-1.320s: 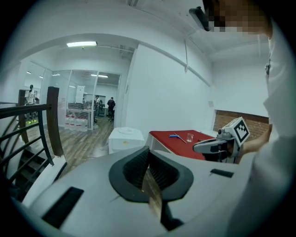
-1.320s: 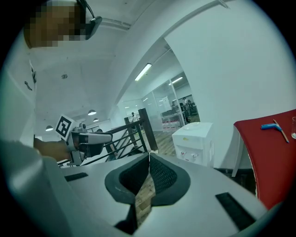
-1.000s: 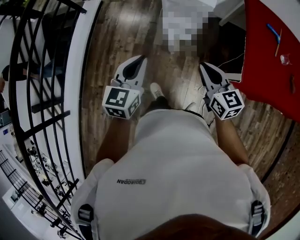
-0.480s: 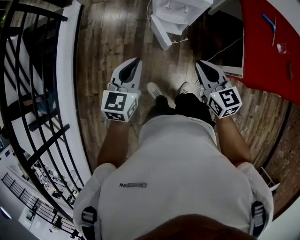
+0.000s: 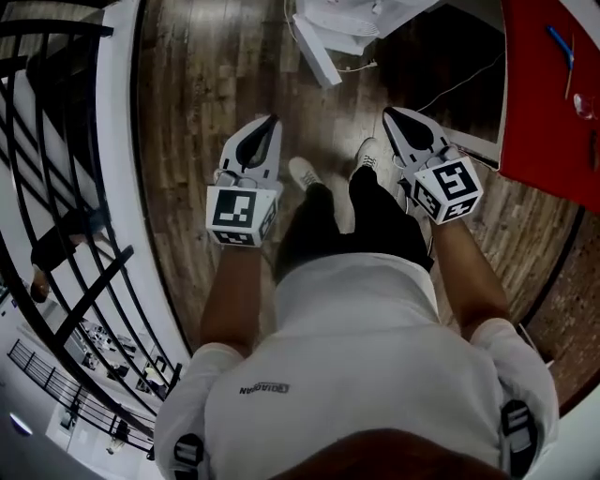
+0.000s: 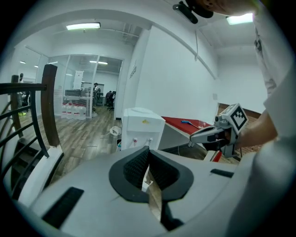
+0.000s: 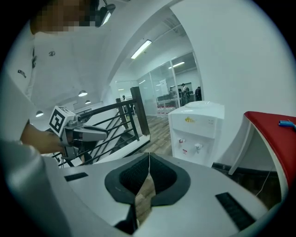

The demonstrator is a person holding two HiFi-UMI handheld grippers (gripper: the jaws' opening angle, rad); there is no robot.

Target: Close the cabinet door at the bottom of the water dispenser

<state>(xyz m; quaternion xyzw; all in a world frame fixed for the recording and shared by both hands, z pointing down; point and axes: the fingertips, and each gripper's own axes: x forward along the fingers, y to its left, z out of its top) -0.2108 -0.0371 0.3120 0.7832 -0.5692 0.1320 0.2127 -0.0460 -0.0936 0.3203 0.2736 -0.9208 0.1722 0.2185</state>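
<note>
Since a second ago both grippers have come down and pushed a little farther out, and the person's legs and shoes now show between them in the head view. The dispenser (image 5: 352,14), patched over then, now sits plain at the far edge of that view.

The left gripper (image 5: 272,122) has its jaws together at the tips, with nothing between them. The right gripper (image 5: 389,112) is likewise closed and empty. Both point forward and somewhat down over the wood floor (image 5: 206,94).

The door (image 5: 317,58) stands open. It is a white panel sticking out from the dispenser's base toward the near left, well apart from either gripper. In the gripper views the grippers' own bodies cover the lower dispenser, so the door barely shows there.

No push has begun. My judgement is that the task is at the approach, with a stoop toward the panel to come.

What could go wrong:
- Closed tips are a narrow contact, so a push on the smooth panel could skid off its edge.
- Pressing close to the hinge side would swing the door little and might shove the dispenser instead.
- A hard shove might let the door bounce back open.
- A cable (image 5: 459,84) lies on the floor to the right near the red table (image 5: 548,103), and the railing (image 5: 66,216) runs along the left, so footing needs care.
</note>
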